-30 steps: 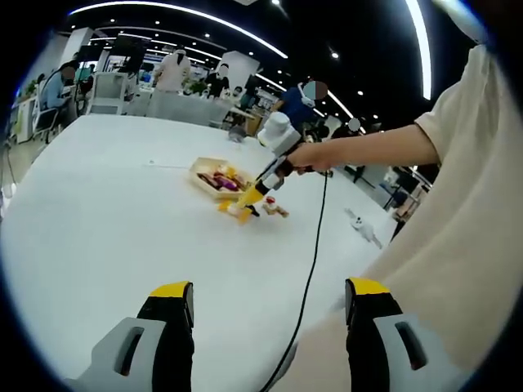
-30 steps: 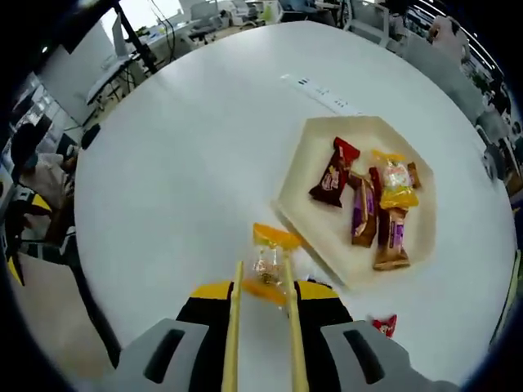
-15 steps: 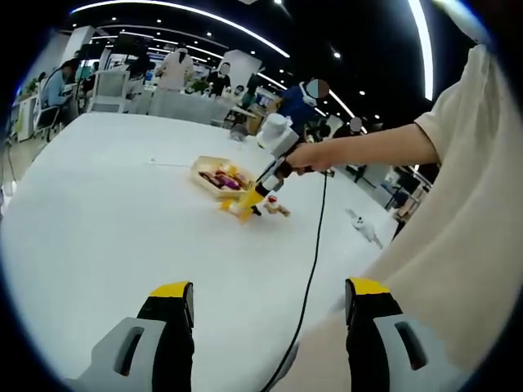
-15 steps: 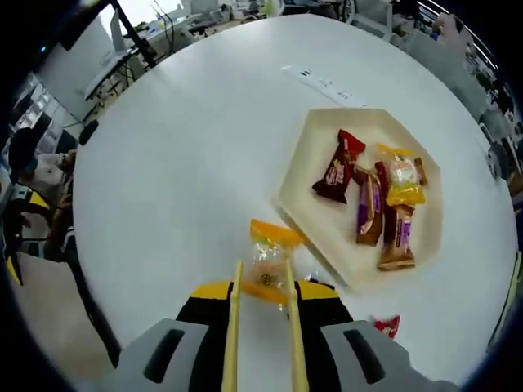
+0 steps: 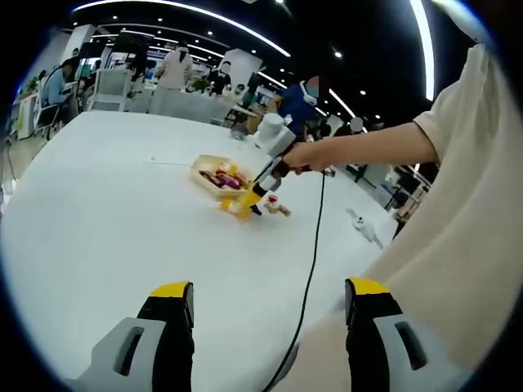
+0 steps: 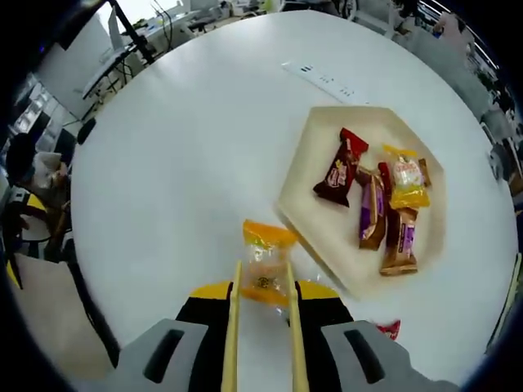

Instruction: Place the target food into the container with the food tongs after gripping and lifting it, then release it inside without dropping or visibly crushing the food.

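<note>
In the right gripper view my right gripper is shut on yellow food tongs. The tongs pinch a yellow-orange wrapped snack over the white table, just short of the near edge of a beige tray. Several wrapped snacks lie in that tray. The left gripper view shows the same gripper in a person's hand, with the snack beside the tray. My left gripper is open low over the table, nothing between its jaws.
A red packet lies on the table near the tray, and a power strip lies beyond it. A black cable runs across the table. A person's sleeve is at the right. People and desks stand far behind.
The right gripper has drifted slightly with the snack still pinched in the tongs; the packet now sits a little lower and further left in its view. The left gripper has stayed put.
</note>
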`<action>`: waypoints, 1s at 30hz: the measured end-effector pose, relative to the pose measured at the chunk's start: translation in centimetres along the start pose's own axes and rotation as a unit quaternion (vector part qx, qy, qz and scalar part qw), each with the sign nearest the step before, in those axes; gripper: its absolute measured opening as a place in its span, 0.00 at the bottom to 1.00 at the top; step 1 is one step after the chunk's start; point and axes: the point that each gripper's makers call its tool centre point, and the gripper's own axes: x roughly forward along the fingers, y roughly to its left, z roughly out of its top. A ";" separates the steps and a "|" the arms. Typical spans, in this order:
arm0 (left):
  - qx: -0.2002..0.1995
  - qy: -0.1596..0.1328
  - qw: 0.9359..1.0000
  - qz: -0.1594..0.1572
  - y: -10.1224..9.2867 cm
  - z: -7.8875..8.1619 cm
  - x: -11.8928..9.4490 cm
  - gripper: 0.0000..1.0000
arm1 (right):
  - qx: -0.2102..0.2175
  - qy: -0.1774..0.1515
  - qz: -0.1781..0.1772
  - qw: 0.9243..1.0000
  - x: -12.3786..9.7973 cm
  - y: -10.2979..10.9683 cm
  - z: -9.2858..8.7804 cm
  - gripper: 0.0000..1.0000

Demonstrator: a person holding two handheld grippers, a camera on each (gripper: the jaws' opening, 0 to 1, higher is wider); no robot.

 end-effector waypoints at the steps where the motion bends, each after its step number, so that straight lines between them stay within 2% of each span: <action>1: 0.000 0.000 1.000 0.000 0.0 0.0 0.0 0.75 | 0.000 0.001 0.000 1.000 0.1 0.0 0.0 0.28; 30: -0.006 0.006 1.000 0.002 0.2 -0.4 0.0 0.75 | -0.001 0.001 0.002 1.000 1.2 0.4 0.2 0.29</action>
